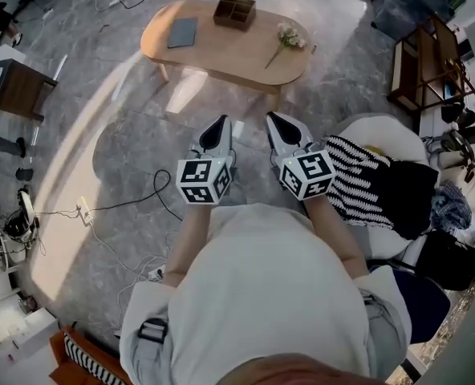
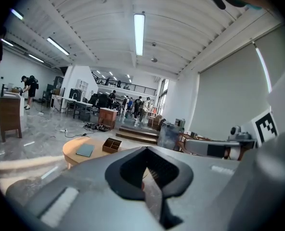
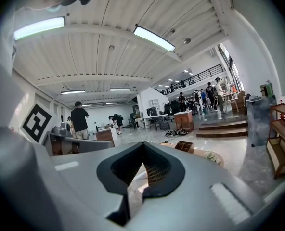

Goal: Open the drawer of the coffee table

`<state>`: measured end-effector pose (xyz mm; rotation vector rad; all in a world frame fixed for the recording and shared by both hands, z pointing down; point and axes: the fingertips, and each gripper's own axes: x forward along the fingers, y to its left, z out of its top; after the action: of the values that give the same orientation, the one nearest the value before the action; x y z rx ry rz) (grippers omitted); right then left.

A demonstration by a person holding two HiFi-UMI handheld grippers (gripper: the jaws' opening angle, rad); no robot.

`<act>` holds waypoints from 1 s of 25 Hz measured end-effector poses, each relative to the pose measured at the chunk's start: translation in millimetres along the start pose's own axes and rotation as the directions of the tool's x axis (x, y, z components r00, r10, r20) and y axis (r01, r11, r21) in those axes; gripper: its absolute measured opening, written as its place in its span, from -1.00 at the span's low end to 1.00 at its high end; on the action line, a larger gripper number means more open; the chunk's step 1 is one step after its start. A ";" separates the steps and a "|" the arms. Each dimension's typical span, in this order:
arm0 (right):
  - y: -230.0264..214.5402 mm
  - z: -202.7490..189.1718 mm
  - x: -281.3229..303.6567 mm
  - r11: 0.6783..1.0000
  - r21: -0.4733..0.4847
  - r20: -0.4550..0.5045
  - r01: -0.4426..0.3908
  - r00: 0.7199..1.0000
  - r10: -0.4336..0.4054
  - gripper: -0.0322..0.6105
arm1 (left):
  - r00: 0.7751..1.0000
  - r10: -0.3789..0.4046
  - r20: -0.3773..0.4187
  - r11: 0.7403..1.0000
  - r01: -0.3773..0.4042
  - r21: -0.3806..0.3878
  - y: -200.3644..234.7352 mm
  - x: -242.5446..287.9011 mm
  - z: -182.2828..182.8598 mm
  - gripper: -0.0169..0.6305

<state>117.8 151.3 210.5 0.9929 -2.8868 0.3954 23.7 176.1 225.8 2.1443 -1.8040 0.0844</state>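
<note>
The oval wooden coffee table (image 1: 221, 54) stands across the floor ahead of me, some way beyond both grippers. On its top lie a blue-grey notebook (image 1: 182, 32), a brown divided box (image 1: 234, 12) and a small bunch of flowers (image 1: 290, 37). No drawer front shows from here. My left gripper (image 1: 219, 127) and right gripper (image 1: 276, 123) are held side by side in the air, pointing at the table, both shut with nothing between the jaws. In the left gripper view the table (image 2: 72, 150) and box (image 2: 111, 145) sit beyond the closed jaws (image 2: 147, 153). The right gripper view shows the box (image 3: 184, 147) past its closed jaws (image 3: 143, 148).
A dark wooden side table (image 1: 13, 87) stands at the left. Cables and a power strip (image 1: 83, 209) lie on the grey floor at the left. A white seat with striped cloth (image 1: 366, 175) is close on my right, a wooden shelf (image 1: 426, 62) behind it. People stand far off.
</note>
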 end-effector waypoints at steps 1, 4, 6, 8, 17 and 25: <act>-2.9 1.9 11.2 1.000 0.000 -0.001 0.005 1.000 -0.005 -0.90 | 1.000 -0.007 -0.004 1.000 0.007 0.001 8.2 8.5 3.6 -0.95; -9.9 11.9 46.8 1.000 -0.003 -0.003 0.025 1.000 -0.025 -0.90 | 0.999 -0.034 -0.016 0.999 0.034 0.008 33.7 33.5 17.4 -0.95; -13.5 19.2 70.8 0.999 -0.003 -0.001 0.040 0.999 -0.040 -0.90 | 0.998 -0.054 -0.028 0.998 0.054 0.016 50.9 49.5 25.9 -0.95; -17.5 26.1 95.4 0.998 0.003 0.002 0.056 0.998 -0.056 -0.90 | 0.997 -0.072 -0.041 0.997 0.073 0.027 68.6 65.2 34.3 -0.95; -26.6 45.8 189.7 0.991 -0.011 0.010 0.132 0.991 -0.132 -0.90 | 0.985 -0.152 -0.078 0.987 0.155 0.032 143.7 124.4 62.9 -0.95; -54.2 44.5 235.7 0.972 0.015 -0.005 0.236 0.972 -0.236 -0.90 | 0.970 -0.209 -0.124 0.976 0.215 0.036 187.6 170.3 69.6 -0.95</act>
<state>-34.3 -42.0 213.0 1.3176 -2.7210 0.4020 -136.4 -31.4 244.7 2.3001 -1.5130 0.2031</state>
